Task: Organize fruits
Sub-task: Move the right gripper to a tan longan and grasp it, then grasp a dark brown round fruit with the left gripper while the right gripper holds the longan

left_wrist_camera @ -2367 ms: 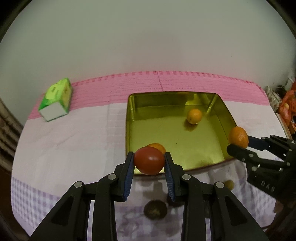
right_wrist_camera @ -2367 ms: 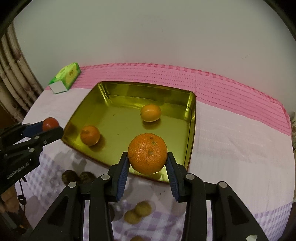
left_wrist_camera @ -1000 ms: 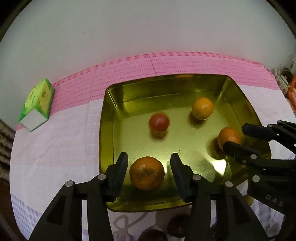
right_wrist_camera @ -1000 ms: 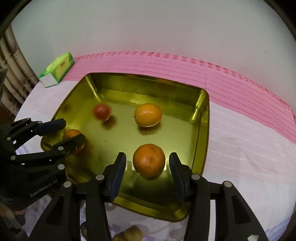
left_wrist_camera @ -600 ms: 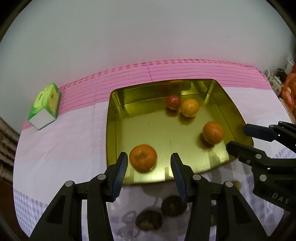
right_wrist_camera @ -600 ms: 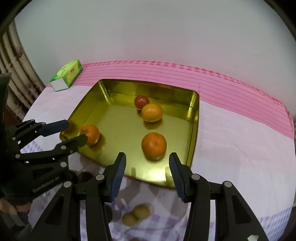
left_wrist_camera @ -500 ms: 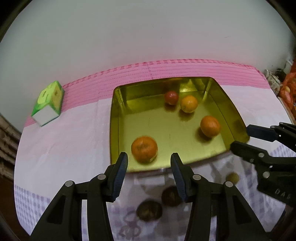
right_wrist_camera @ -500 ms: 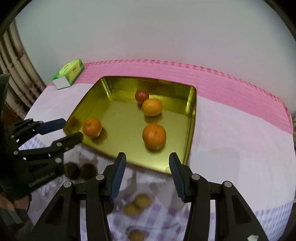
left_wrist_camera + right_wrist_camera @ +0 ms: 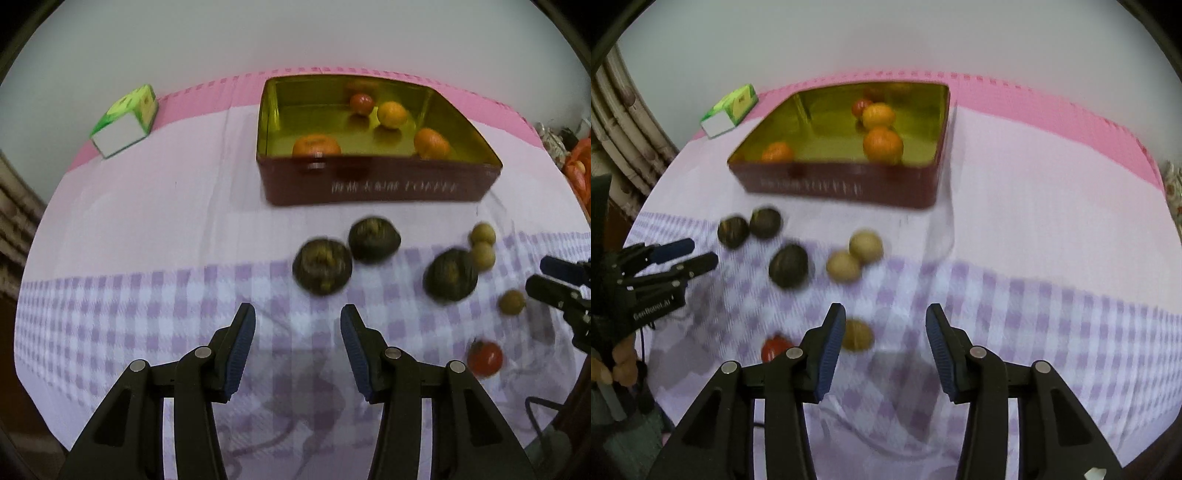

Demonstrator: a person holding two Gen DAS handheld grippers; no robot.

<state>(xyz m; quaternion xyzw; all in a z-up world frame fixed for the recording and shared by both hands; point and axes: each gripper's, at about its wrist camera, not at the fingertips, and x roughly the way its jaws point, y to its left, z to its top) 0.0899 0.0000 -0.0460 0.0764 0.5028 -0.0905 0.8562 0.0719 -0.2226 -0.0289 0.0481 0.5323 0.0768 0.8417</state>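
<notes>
Left hand-held gripper (image 9: 297, 326) agape, empty, tin (image 9: 373, 181) long side facing it

left gripper (image 9: 297, 345): black angular linkage arms, silver pivot screws, blue ribbed pads (image 9: 242, 349)
right gripper (image 9: 885, 345): same black build, blue pads
marking: white "GenRobot.AI" lettering on left gripper's body

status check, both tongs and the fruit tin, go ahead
Left tongs open, empty. Right tongs open, empty. Tin holds four fruits; dark fruits and a red one loose on cloth. Nothing blocking.
</notes>
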